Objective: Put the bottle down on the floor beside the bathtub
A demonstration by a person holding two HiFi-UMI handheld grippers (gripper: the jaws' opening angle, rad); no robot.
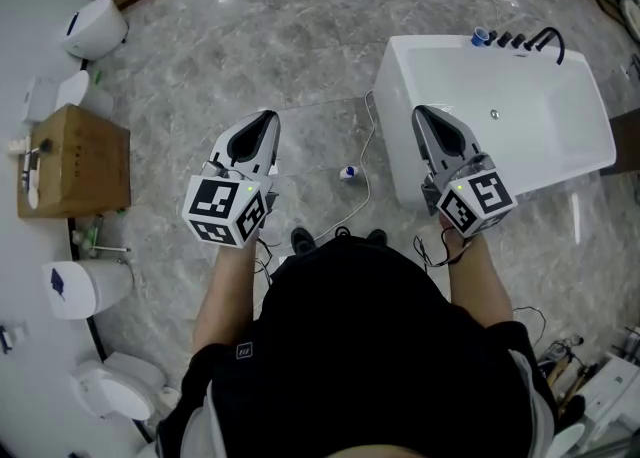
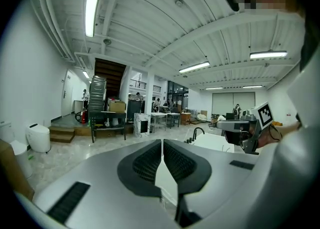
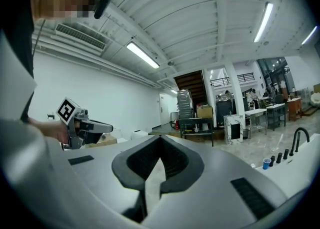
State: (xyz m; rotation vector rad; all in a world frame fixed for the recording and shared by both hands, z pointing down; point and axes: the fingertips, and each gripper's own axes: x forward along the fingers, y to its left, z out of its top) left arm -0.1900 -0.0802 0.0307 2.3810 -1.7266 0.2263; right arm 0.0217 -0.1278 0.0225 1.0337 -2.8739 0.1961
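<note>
The white bathtub (image 1: 540,136) fills the upper right of your head view. Your right gripper (image 1: 420,110) hangs over the tub's left end, jaws pressed together with nothing between them. Your left gripper (image 1: 271,117) hangs over the floor well left of the tub, its jaws likewise closed and empty. A small white-and-blue object, probably the bottle (image 1: 347,173), sits on the floor just left of the tub, between the two grippers. A blue cup (image 1: 481,37) stands on the tub's far rim.

Glossy marbled floor (image 1: 300,36), smooth white bathtub (image 1: 398,126), matt brown box (image 1: 80,161).
</note>
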